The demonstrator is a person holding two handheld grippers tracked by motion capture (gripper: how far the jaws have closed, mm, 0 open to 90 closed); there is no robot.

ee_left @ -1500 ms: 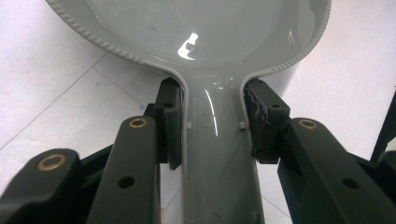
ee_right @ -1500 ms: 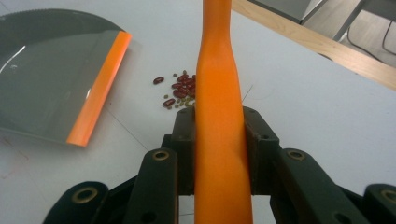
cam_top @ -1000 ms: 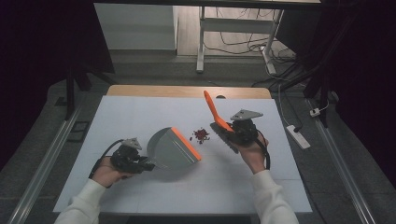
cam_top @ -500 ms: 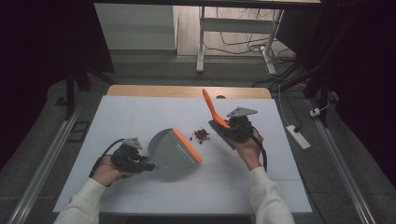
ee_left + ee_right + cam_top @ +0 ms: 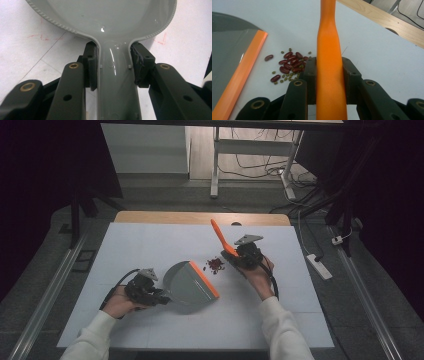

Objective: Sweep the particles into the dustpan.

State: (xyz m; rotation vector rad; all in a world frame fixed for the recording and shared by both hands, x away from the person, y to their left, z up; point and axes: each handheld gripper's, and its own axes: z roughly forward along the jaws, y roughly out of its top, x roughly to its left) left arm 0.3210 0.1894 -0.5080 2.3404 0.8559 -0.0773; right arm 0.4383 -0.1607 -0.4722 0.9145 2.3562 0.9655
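Beans (image 5: 215,265), dark red with small green ones mixed in, lie in a loose pile at the middle of the high view, on the white table (image 5: 150,245). The pile sits between the dustpan (image 5: 190,287) to its lower left and the brush (image 5: 222,240) to its right, apart from both.

The left gripper (image 5: 159,296), at the lower left of the frame, is clamped on the dustpan's grey handle (image 5: 117,82); in the left gripper view both pads press the neck of the handle just below the pan's bowl. The pan lies flat, its orange lip (image 5: 204,279) turned toward the pile and near it.

The right gripper (image 5: 239,259), right of centre, is clamped on the brush's orange handle (image 5: 329,75), which rises toward the upper middle of the frame. In the right gripper view the beans (image 5: 289,66) lie just left of the jaws, with the lip (image 5: 242,72) further left. The bristle end is hidden below the jaws, so whether it touches the table cannot be told.

The step in hand looks like setting the brush behind the pile, ready to sweep. The next move probably calls for a low stroke from the right side of the pile toward the lip, with the pan held flat so the beans roll onto it instead of under the edge. The small green beans may scatter if the stroke is quick.
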